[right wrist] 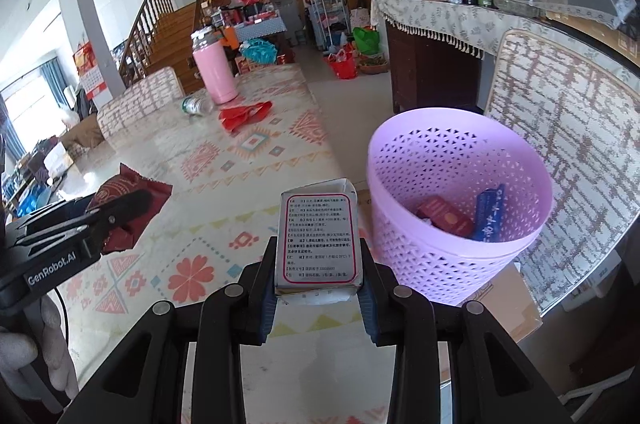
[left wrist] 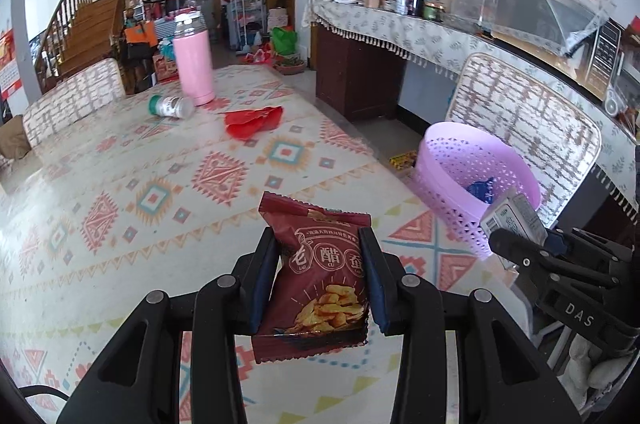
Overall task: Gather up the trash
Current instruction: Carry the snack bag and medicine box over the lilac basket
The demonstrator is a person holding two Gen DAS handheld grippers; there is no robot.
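Observation:
My left gripper (left wrist: 320, 276) is shut on a dark red snack packet (left wrist: 320, 280), held above the patterned tablecloth (left wrist: 140, 184). My right gripper (right wrist: 318, 272) is shut on a small white medicine box (right wrist: 318, 236) with printed text. To its right stands a lilac perforated waste basket (right wrist: 460, 192) holding a red box (right wrist: 444, 216) and a blue packet (right wrist: 490, 208). The left wrist view shows the basket (left wrist: 472, 176) at right, with the right gripper (left wrist: 516, 244) and the white box (left wrist: 512, 218) beside it. The right wrist view shows the left gripper (right wrist: 128, 208) with the snack packet (right wrist: 128, 196) at left.
At the far end of the table lie a crumpled red wrapper (left wrist: 254, 120) and a toppled clear bottle with green cap (left wrist: 172, 106) beside a tall pink flask (left wrist: 193, 64). A checked chair back (right wrist: 568, 152) stands behind the basket. A cloth-covered sideboard (left wrist: 400, 28) carries jars and a mesh food cover.

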